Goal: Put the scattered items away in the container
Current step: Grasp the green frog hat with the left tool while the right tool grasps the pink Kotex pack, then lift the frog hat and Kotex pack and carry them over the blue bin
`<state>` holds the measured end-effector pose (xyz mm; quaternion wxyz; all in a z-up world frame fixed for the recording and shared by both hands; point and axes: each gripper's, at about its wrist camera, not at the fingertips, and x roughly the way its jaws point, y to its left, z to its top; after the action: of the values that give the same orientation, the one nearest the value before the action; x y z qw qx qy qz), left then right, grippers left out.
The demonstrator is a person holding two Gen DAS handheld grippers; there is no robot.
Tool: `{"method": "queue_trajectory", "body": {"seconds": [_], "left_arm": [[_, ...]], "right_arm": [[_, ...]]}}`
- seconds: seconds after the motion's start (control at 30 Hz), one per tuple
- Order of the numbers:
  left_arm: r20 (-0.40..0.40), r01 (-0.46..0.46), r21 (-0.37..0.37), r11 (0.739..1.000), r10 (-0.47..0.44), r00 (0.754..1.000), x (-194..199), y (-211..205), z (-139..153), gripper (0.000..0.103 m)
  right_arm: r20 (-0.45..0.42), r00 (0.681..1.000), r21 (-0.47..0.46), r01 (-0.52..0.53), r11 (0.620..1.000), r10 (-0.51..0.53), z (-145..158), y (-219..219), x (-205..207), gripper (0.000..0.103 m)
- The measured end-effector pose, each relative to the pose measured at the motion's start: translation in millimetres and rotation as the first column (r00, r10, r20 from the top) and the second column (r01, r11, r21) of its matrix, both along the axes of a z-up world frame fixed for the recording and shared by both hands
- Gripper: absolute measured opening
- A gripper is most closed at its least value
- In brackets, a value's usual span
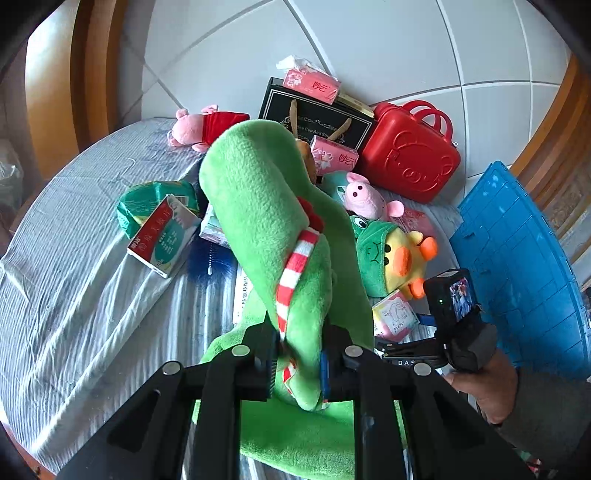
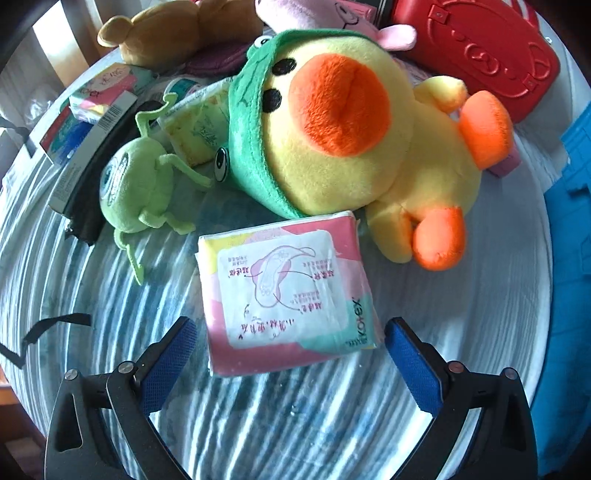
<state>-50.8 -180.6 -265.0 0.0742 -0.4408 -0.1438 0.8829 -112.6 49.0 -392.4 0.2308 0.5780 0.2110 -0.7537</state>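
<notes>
My left gripper [image 1: 298, 363] is shut on a big green plush toy [image 1: 266, 206] with a red-and-white striped scarf and holds it up over the bed. My right gripper [image 2: 290, 341] is open, its blue pads either side of a pink Kotex pack [image 2: 284, 295] lying on the striped sheet. The same pack [image 1: 393, 314] and the right gripper body [image 1: 458, 317] show in the left wrist view. A yellow duck plush in a green hood [image 2: 369, 147] lies just beyond the pack. The blue container [image 1: 517, 266] stands at the right.
A red plastic case [image 1: 413, 155], a black gift bag [image 1: 317, 114], pink tissue packs [image 1: 312, 83], pink pig plushes [image 1: 364, 195], a green wrapped pack [image 1: 155, 203], a medicine box [image 1: 162, 236] and a small green one-eyed plush [image 2: 136, 188] crowd the bed. A brown bear plush [image 2: 177, 33] lies behind.
</notes>
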Motion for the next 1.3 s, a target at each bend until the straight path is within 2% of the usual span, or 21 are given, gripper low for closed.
{"method": "queue_trajectory", "body": {"seconds": [0.1, 0.23, 0.33, 0.53, 0.87, 0.93, 1.13, 1.3], "left_arm": [[0.010, -0.016, -0.008, 1.000, 0.016, 1.000, 4, -9, 0, 0.017], [0.010, -0.034, -0.007, 0.999, 0.034, 0.999, 7, -18, 0, 0.017], [0.003, -0.046, -0.001, 0.999, 0.046, 0.999, 7, -21, 2, 0.017], [-0.029, -0.056, 0.014, 0.998, 0.056, 0.998, 5, -22, 11, 0.017], [-0.089, -0.060, 0.023, 0.998, 0.062, 0.994, 0, -19, 40, 0.017], [-0.101, -0.065, 0.025, 0.998, 0.067, 0.993, 0, -18, 47, 0.017], [-0.138, -0.083, 0.032, 0.996, 0.087, 0.987, 6, -18, 69, 0.017], [-0.167, -0.093, 0.032, 0.995, 0.097, 0.981, 13, -14, 88, 0.017]], "right_arm": [[0.013, 1.000, 0.035, -0.006, 0.999, 0.005, -16, -6, -5, 0.103], [0.032, 0.999, 0.012, 0.017, 1.000, -0.017, -19, -6, -8, 0.101], [0.045, 0.999, -0.008, 0.016, 1.000, -0.016, -13, -6, -5, 0.079], [0.034, 0.999, -0.017, 0.004, 1.000, -0.003, 6, -11, 7, 0.079], [-0.017, 1.000, -0.112, -0.005, 0.994, 0.003, 71, -15, 23, 0.079], [-0.028, 1.000, -0.138, -0.007, 0.990, 0.003, 84, -10, 16, 0.079], [-0.076, 0.997, -0.210, -0.030, 0.977, 0.015, 140, -1, 19, 0.079], [-0.109, 0.994, -0.264, -0.053, 0.963, 0.025, 172, -10, 33, 0.079]]}}
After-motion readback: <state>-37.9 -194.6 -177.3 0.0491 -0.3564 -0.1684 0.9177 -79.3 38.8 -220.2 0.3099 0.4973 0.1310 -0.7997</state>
